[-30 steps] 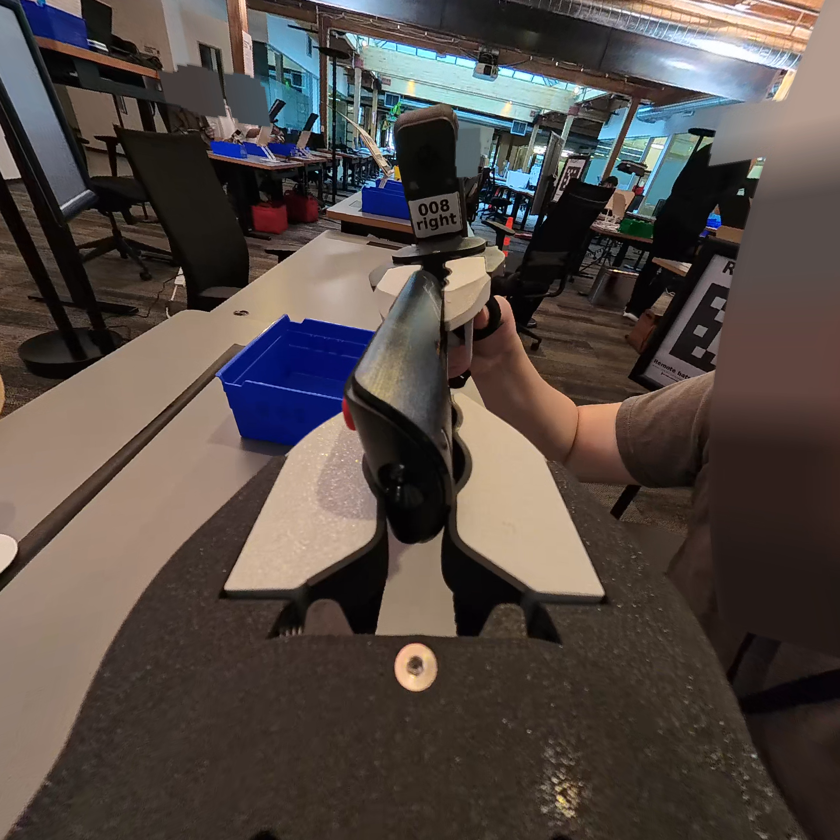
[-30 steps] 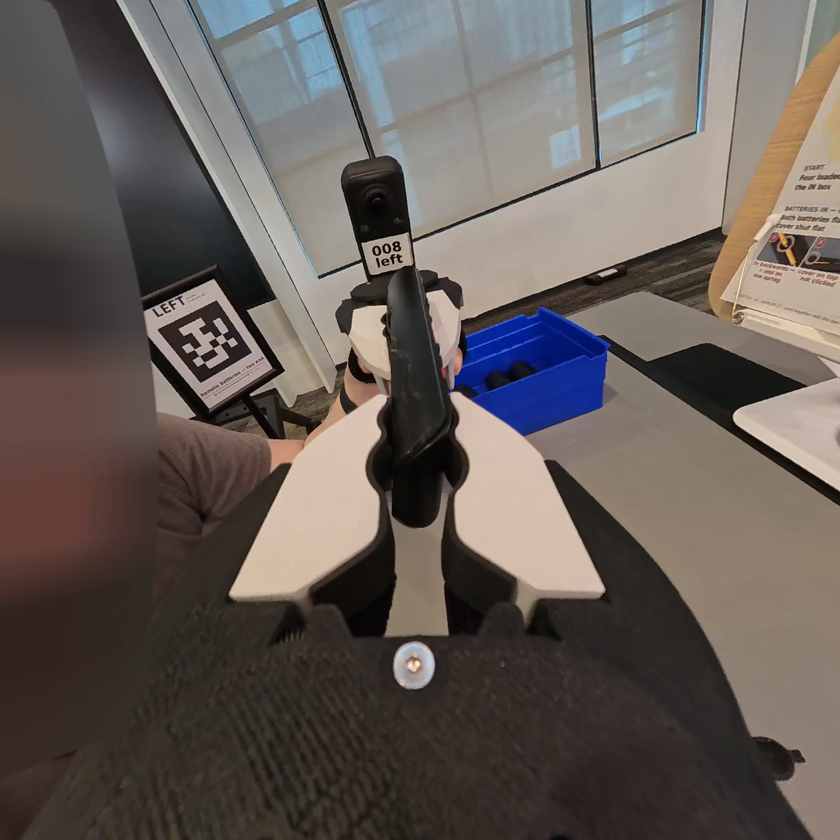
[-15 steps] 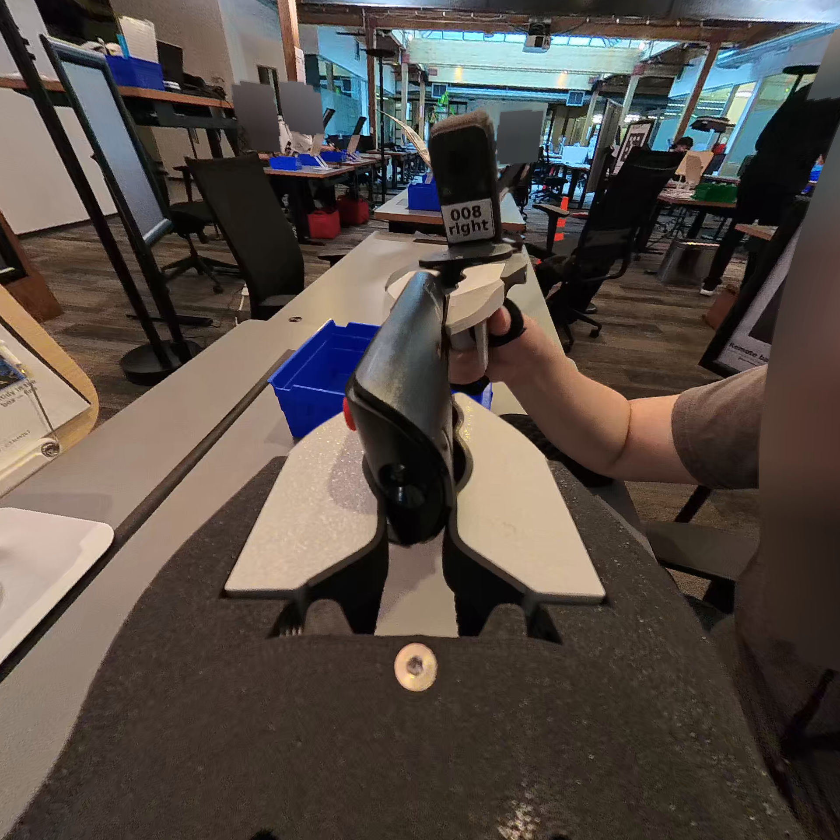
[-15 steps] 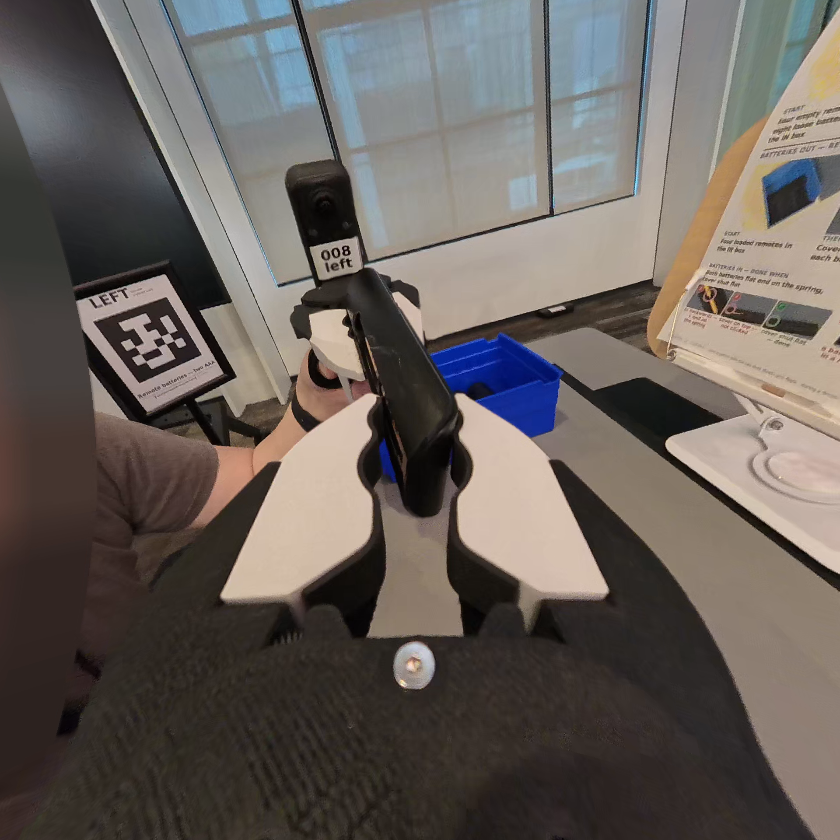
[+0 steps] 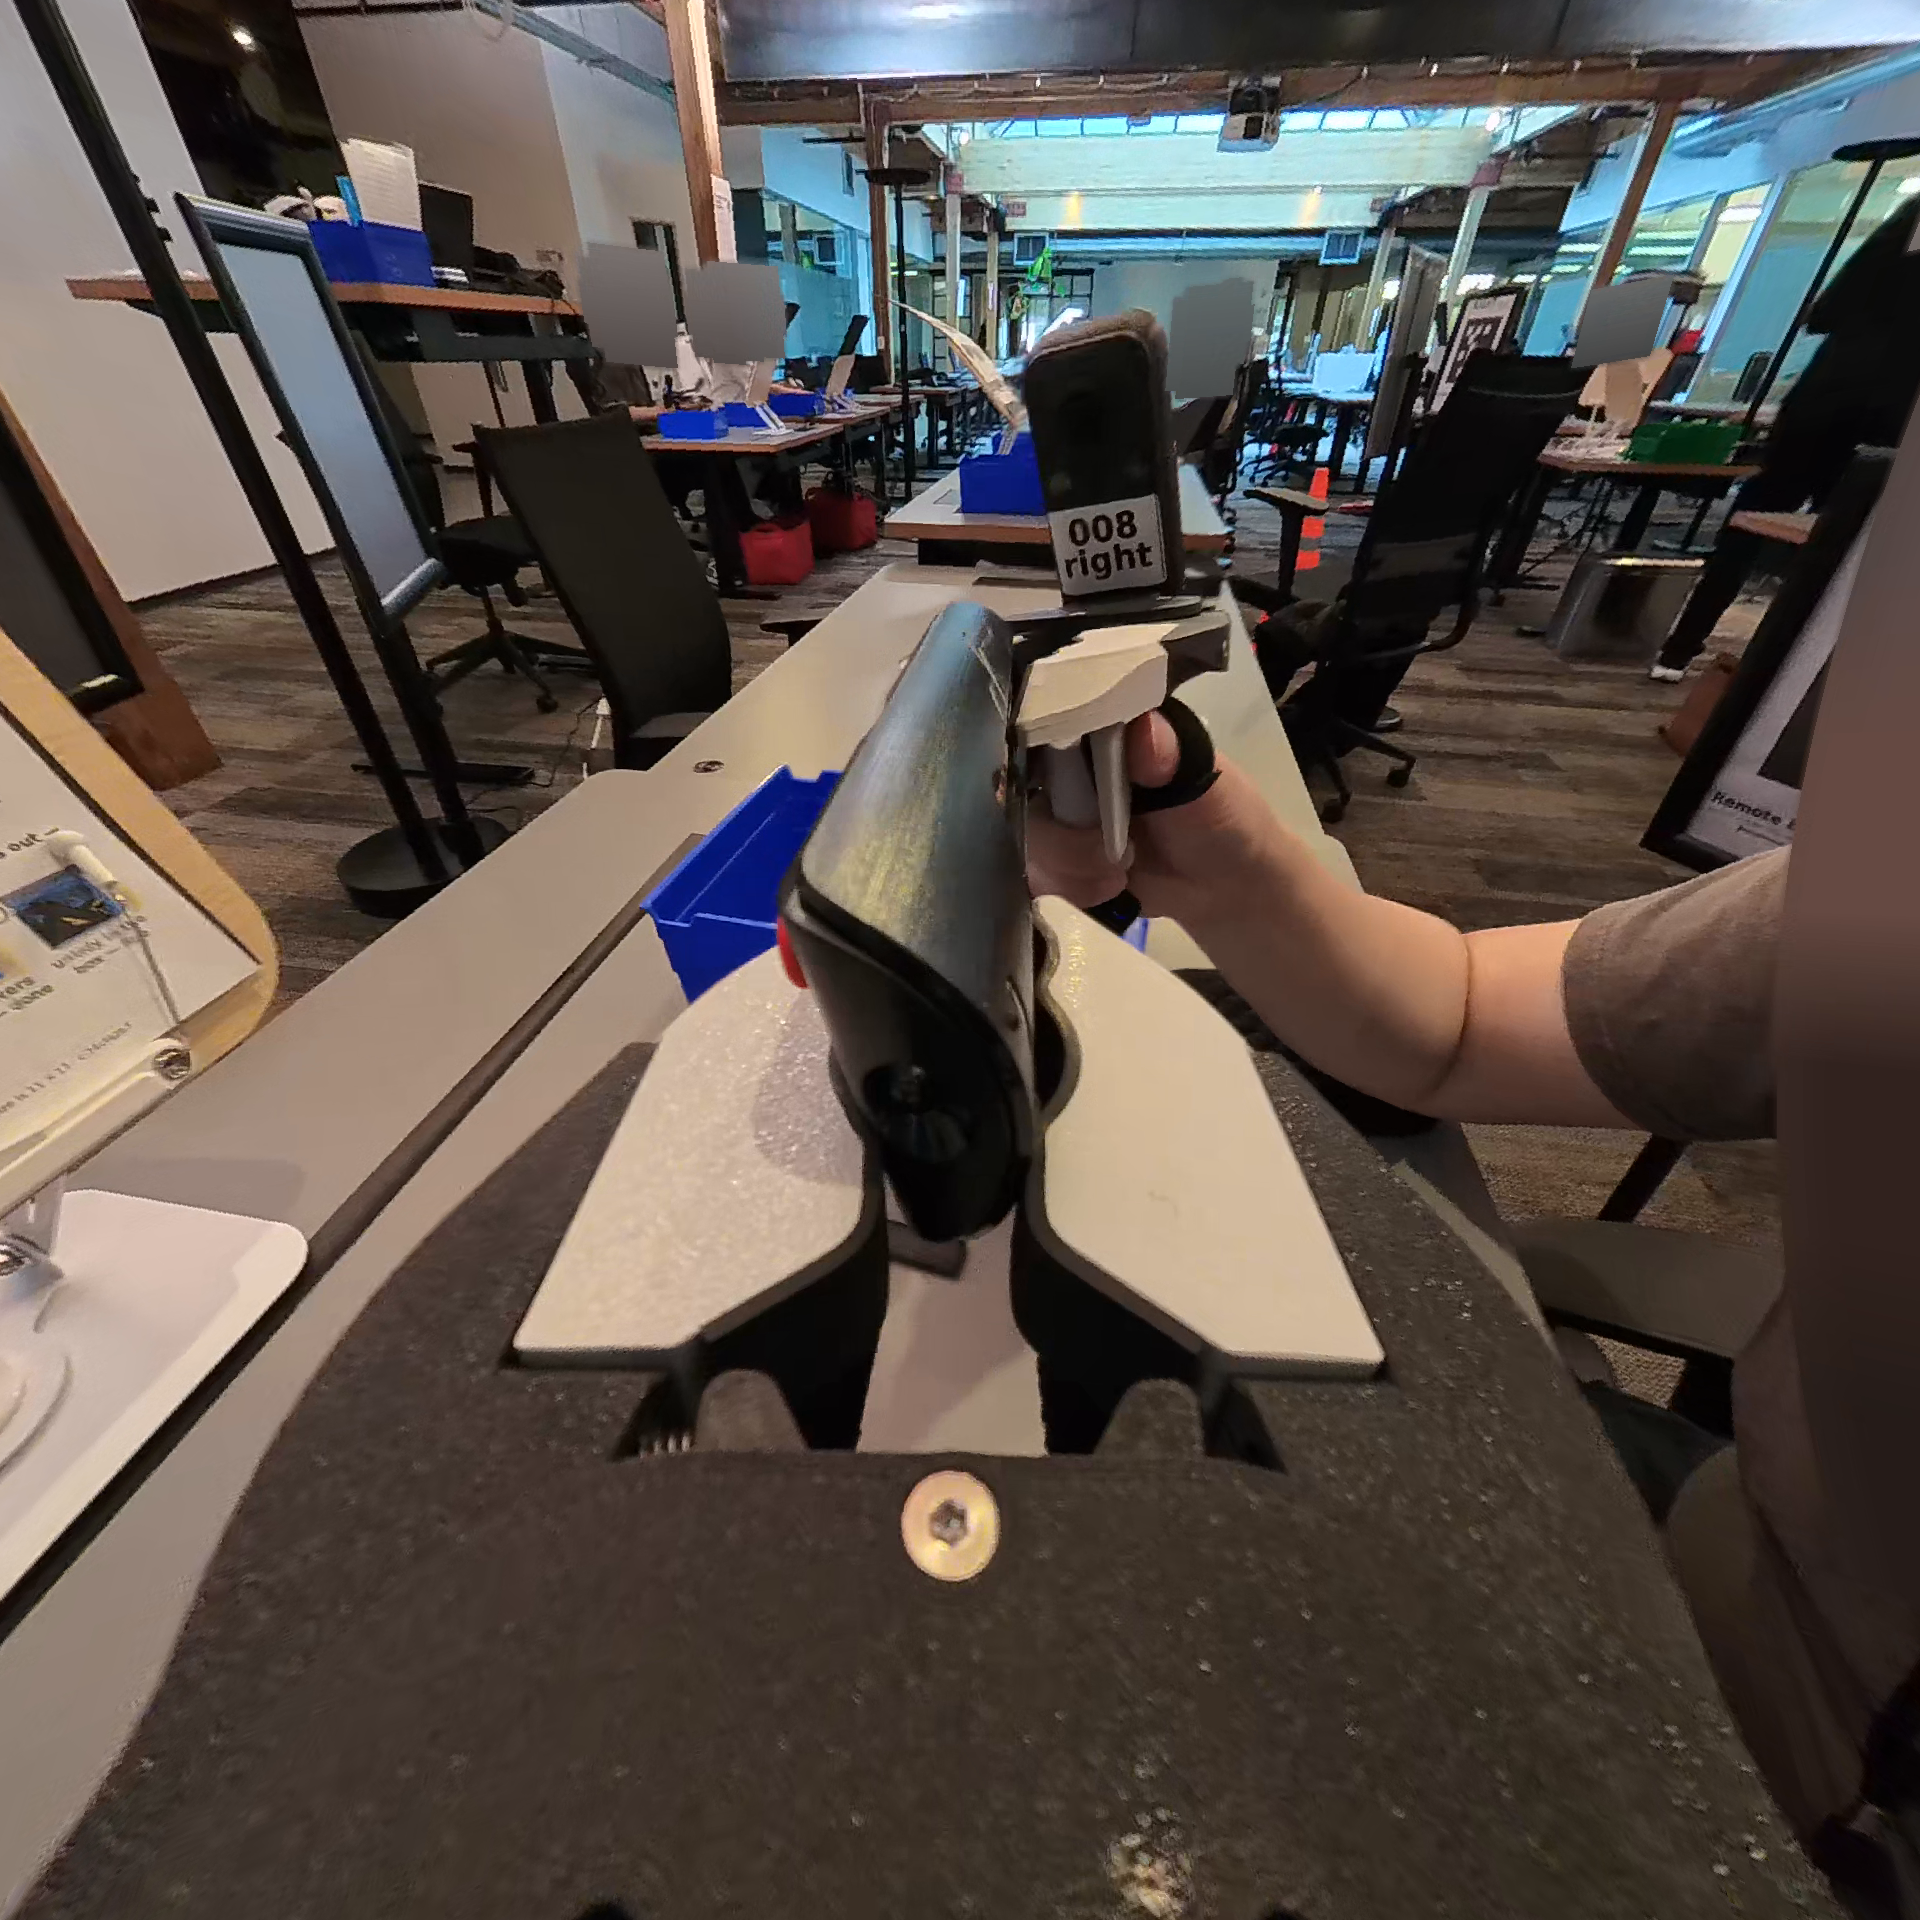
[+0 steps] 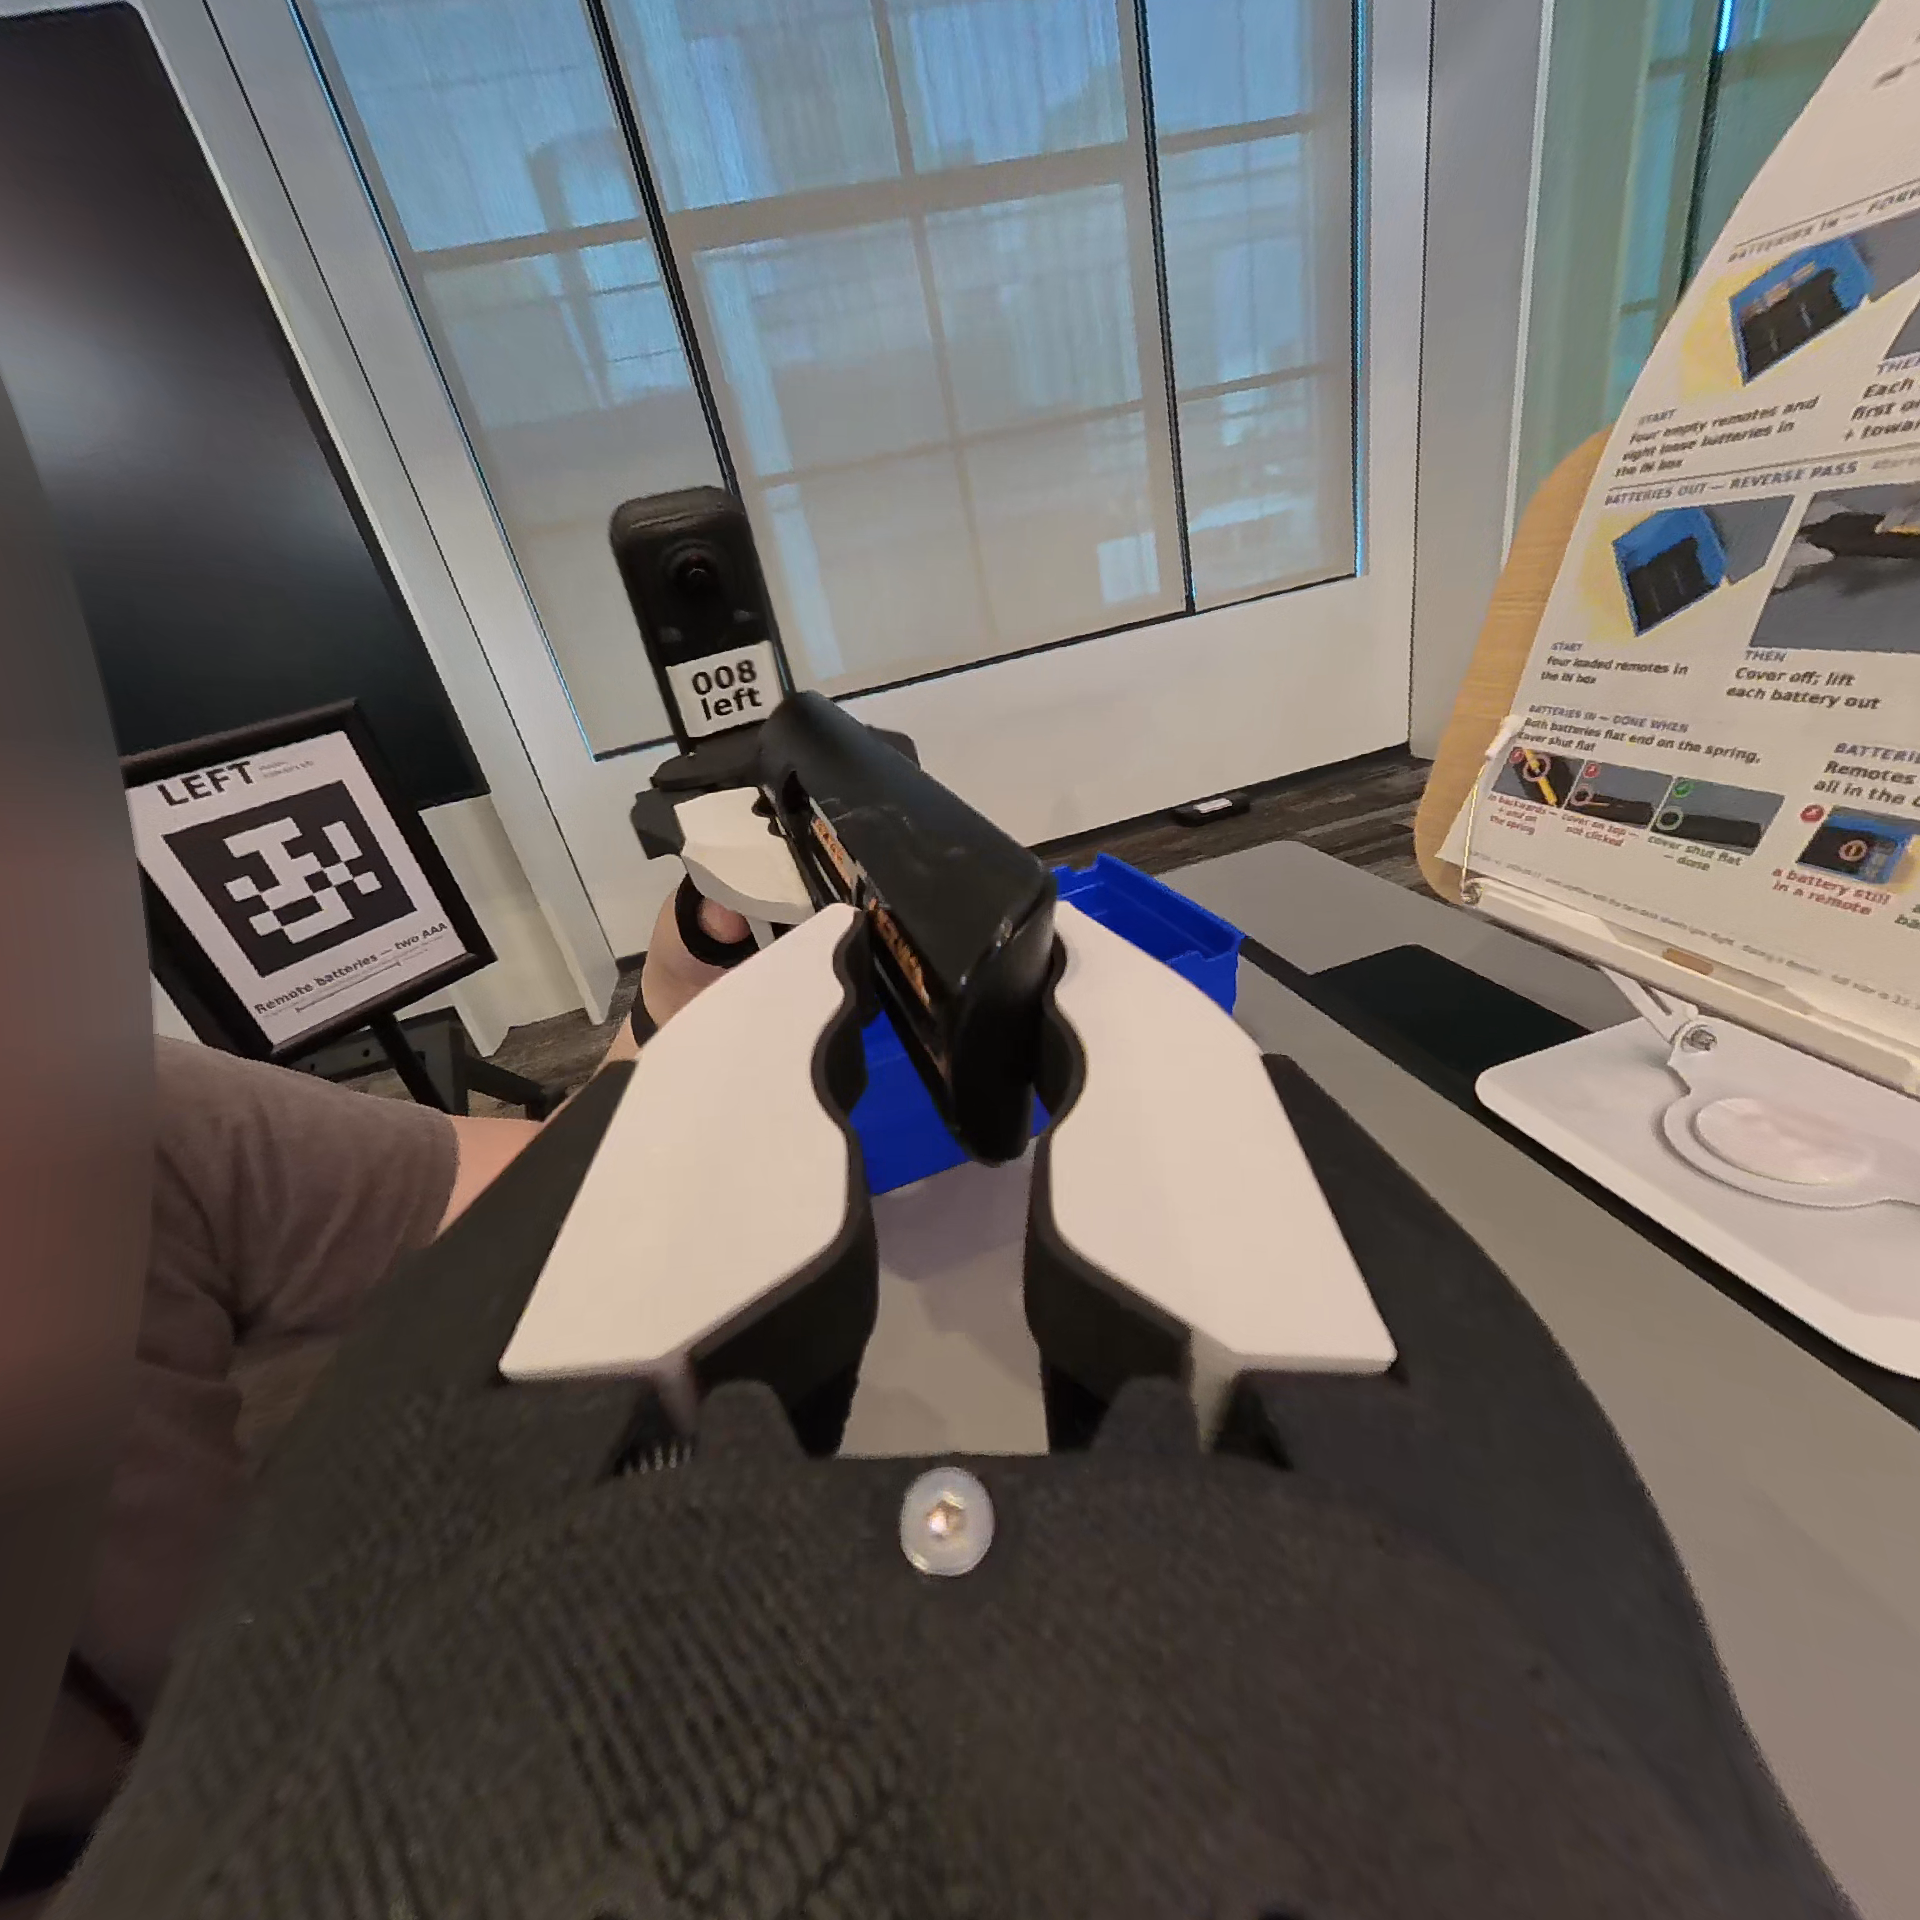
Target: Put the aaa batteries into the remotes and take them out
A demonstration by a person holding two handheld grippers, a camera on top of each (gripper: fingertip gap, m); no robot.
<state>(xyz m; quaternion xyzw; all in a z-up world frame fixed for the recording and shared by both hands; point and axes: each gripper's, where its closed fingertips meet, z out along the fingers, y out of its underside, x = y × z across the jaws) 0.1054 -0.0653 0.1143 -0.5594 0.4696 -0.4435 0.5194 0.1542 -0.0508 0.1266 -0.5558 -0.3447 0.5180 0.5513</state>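
A black remote [image 5: 914,883] is held in the air between both grippers, one at each end. My left gripper [image 5: 951,1039] is shut on its near end, which has a red button on the left side. My right gripper [image 6: 951,997] is shut on the other end of the remote [image 6: 935,914]. In the right wrist view the remote is tilted left, and an open slot on its left side shows what look like orange-marked batteries [image 6: 899,966]. Each view shows the other gripper at the remote's far end: the right gripper [image 5: 1101,686], the left gripper [image 6: 727,862].
A blue bin [image 5: 727,894] stands on the grey table [image 5: 416,1039] behind the remote; a blue bin also shows in the right wrist view [image 6: 1143,935]. An instruction board [image 6: 1714,623] on a white base [image 6: 1662,1143] stands beside it. A marker sign [image 6: 301,883] stands off the table.
Both grippers kept their hold and swung the remote round; it has rolled, so its slotted side now shows in the right wrist view. The instruction board has come into view.
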